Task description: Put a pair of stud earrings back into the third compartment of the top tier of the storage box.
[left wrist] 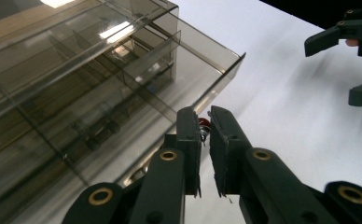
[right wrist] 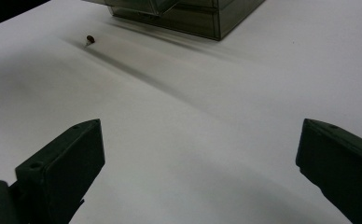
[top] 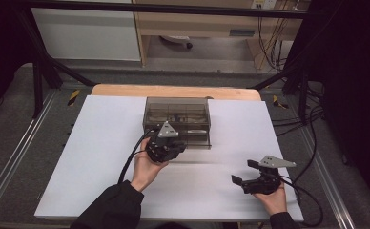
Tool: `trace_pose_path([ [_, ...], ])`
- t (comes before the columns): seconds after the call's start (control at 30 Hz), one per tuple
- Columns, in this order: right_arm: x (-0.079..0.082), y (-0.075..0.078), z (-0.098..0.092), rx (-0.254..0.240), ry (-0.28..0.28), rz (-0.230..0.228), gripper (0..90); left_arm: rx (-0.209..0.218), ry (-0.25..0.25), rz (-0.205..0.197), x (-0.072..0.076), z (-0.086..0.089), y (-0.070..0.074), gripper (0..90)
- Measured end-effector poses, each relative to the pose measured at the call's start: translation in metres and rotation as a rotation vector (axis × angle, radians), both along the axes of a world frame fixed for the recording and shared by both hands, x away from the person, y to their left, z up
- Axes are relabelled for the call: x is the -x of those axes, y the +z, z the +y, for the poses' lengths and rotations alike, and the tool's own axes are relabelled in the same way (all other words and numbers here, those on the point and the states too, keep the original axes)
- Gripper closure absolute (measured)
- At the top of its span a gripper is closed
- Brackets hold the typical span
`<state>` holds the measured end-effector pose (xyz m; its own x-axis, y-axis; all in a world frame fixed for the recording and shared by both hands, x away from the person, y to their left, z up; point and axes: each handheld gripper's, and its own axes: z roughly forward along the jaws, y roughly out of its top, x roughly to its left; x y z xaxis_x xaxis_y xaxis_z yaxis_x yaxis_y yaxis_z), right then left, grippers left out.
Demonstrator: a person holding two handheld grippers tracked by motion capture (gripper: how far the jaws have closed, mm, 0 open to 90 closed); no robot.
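High view: the left gripper [top: 166, 149] is seen at the front edge of the smoky organizer box [top: 177, 119]; its tips and load are hidden under the hand. The right gripper [top: 250, 174] is held well right of the box, jaws spread wide, nothing between.

Left gripper view: jaws nearly closed on a small red-headed screw [left wrist: 205, 125], partly hidden by the pads, just beside the box's corner. Box contents are hard to make out.

Right gripper view: 1 more small screw [right wrist: 90, 38] is seen on the white sheet [right wrist: 193, 121] near the box, cut off at top.
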<state>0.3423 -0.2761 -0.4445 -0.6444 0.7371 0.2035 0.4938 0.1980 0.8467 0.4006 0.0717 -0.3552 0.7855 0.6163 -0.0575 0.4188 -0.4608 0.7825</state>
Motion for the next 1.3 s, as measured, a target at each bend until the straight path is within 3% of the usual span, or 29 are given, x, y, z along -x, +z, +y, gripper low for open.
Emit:
trace_pose_path([
  [0.6,0.0,0.0,0.0,0.0,0.002,-0.001,1.8,-0.013,0.026,0.0,-0.028,-0.029,0.007,82.1],
  [0.83,0.0,0.0,0.0,-0.002,0.002,-0.002,1.8,-0.024,0.037,0.009,-0.038,-0.036,0.0,81.8],
  [0.87,0.0,0.0,0.0,-0.001,0.002,-0.002,1.8,-0.021,0.026,-0.004,-0.04,-0.038,-0.002,81.8],
  [0.93,0.0,0.0,0.0,0.0,0.004,-0.003,1.8,-0.041,0.042,0.009,-0.041,-0.039,-0.004,81.6],
  [1.2,0.0,0.0,0.0,-0.003,0.003,-0.001,1.8,-0.049,0.055,0.035,-0.047,-0.041,-0.012,80.8],
  [1.3,0.0,0.0,0.0,-0.003,0.004,-0.001,1.8,-0.041,0.049,0.035,-0.047,-0.041,-0.011,75.9],
])
